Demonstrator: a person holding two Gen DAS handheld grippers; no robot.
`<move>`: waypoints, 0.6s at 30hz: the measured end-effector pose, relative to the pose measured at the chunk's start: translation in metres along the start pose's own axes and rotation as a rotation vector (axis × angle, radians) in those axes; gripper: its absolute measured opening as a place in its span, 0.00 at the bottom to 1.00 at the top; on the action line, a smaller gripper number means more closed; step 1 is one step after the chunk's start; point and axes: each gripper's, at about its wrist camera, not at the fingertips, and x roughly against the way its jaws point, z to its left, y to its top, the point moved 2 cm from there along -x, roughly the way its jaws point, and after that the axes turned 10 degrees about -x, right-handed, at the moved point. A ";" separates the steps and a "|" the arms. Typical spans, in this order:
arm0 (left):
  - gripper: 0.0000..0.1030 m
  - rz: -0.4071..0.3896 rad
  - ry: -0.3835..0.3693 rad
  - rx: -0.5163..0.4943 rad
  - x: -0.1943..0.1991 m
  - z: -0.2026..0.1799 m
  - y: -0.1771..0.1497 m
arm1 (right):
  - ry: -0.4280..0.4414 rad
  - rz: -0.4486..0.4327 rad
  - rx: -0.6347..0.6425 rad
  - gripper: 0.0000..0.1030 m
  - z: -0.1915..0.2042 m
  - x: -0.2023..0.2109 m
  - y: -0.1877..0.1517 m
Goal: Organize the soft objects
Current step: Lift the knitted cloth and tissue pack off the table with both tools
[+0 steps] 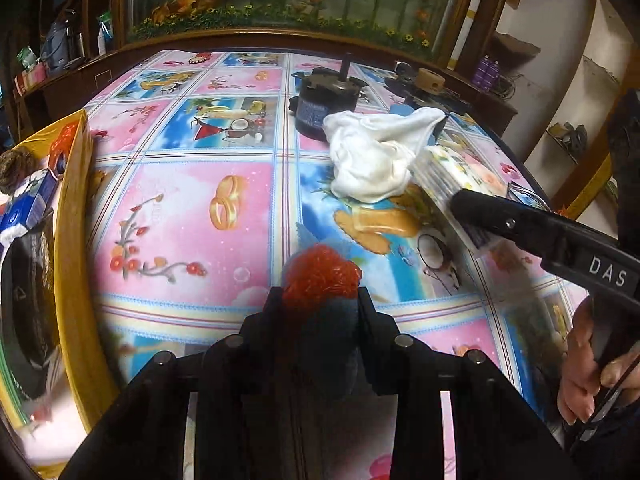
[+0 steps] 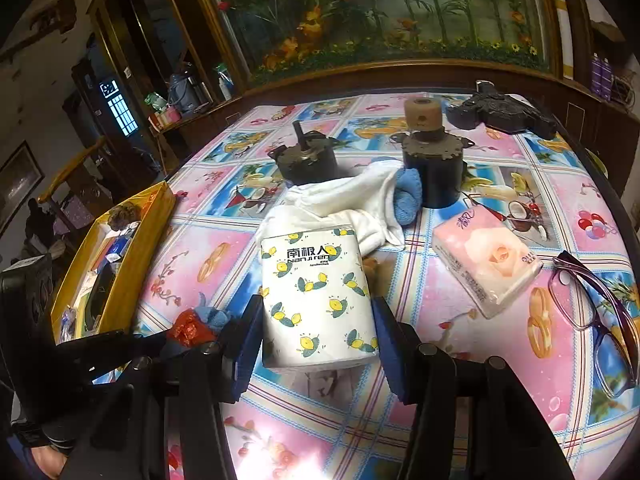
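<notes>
The left gripper [image 1: 320,296] is clamped on a red-and-blue scrubber [image 1: 320,276], low in the left wrist view. It should keep a light squeeze and carry the scrubber to the yellow box [image 1: 70,216] at the left edge.

The right gripper [image 2: 316,332] straddles the lemon-print tissue pack [image 2: 318,296], its jaws apart beside it; whether the pads touch is unclear. The jaws should close evenly on its sides. The pack's long axis runs away from the camera, pointing toward the white cloth [image 2: 348,204].

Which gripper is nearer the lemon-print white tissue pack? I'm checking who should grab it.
Right. The right gripper straddles the lemon-print white tissue pack, a finger on each side. The left gripper, shut on a red-and-blue scrubber, sits off to the pack's left.
</notes>
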 end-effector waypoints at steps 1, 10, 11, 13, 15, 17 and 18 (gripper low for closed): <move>0.32 -0.004 -0.001 -0.003 0.001 -0.001 0.000 | 0.000 -0.002 0.006 0.55 0.002 0.000 -0.001; 0.32 -0.015 0.008 0.017 0.003 0.003 0.001 | -0.008 -0.006 -0.009 0.55 -0.002 0.000 0.000; 0.32 -0.022 0.010 0.018 0.005 0.003 0.001 | -0.008 -0.009 -0.013 0.55 -0.003 0.000 0.001; 0.32 -0.034 0.009 0.018 0.007 0.003 0.001 | -0.008 -0.010 -0.022 0.55 -0.005 0.001 0.002; 0.32 -0.044 0.009 0.022 0.010 0.004 0.001 | -0.009 -0.011 -0.031 0.55 -0.007 0.001 0.003; 0.32 -0.056 -0.003 0.030 0.013 0.006 0.000 | -0.007 -0.013 -0.034 0.55 -0.008 0.002 0.003; 0.32 -0.061 -0.006 0.034 0.015 0.007 0.000 | -0.008 -0.016 -0.034 0.55 -0.008 0.003 0.003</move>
